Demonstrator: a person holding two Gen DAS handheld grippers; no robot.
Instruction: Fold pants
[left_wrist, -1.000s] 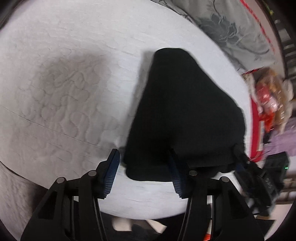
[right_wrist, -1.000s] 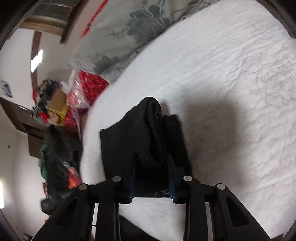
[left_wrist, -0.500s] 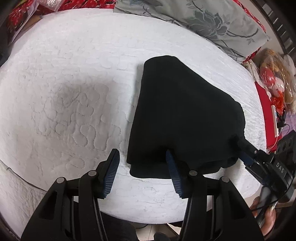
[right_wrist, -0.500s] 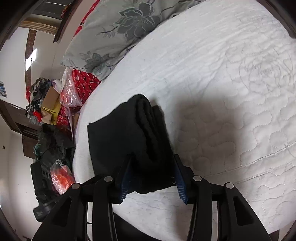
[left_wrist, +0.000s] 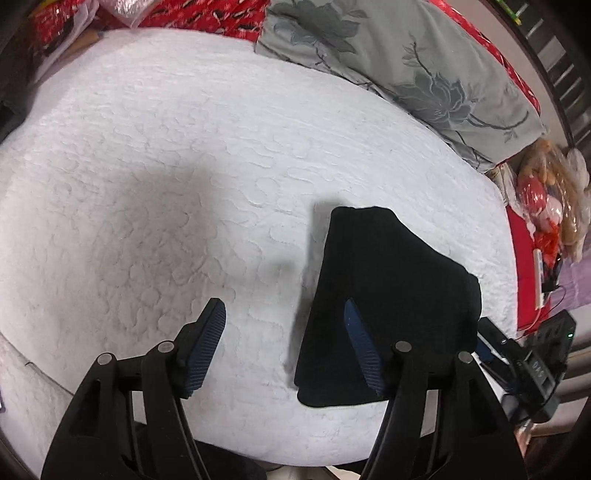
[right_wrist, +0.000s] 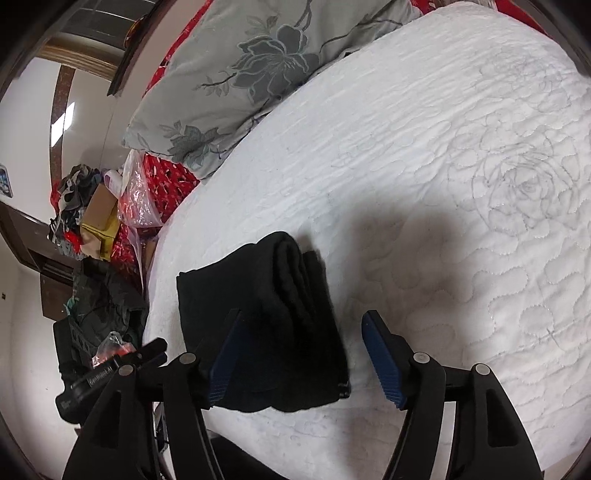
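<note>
1. Black, thick knit fabric: the pants (left_wrist: 388, 295) are lying as a compact folded bundle on the white quilted bed (left_wrist: 184, 166), close to its near edge. The stacked layers are showing along one side in the right wrist view (right_wrist: 280, 306). The bundle is sitting near the edge, probably because that is where both tools reach it most easily.

2. The left tongs (left_wrist: 286, 350) are standing spread, their jaws having just been opening. The blue ribbed pads (left_wrist: 207, 350) are pressing on nothing. One pad is hanging over bare quilt, the other over the bundle's left part, which suggests a release rather than a fresh grasp.

3. The right tongs (right_wrist: 306, 354) are likewise standing spread, their jaws having just been opening. The near end of the bundle is lying between the pads, yet a clear gap is showing on the right side, so the cloth is no longer being pinched.

4. In the left wrist view the right tongs (left_wrist: 491, 343) are appearing at the bundle's near right corner. The two tools are thus flanking the same near end, as suits laying down a last fold evenly.

5. A grey flowered pillow (right_wrist: 240, 74) is lying at the far end of the bed, well apart from the bundle. Bags and clutter (right_wrist: 107, 206) are standing beside the bed and are playing no part.

6. Judgement: the folding is looking finished or nearly so, with both tools letting the bundle rest under its own weight.
</note>
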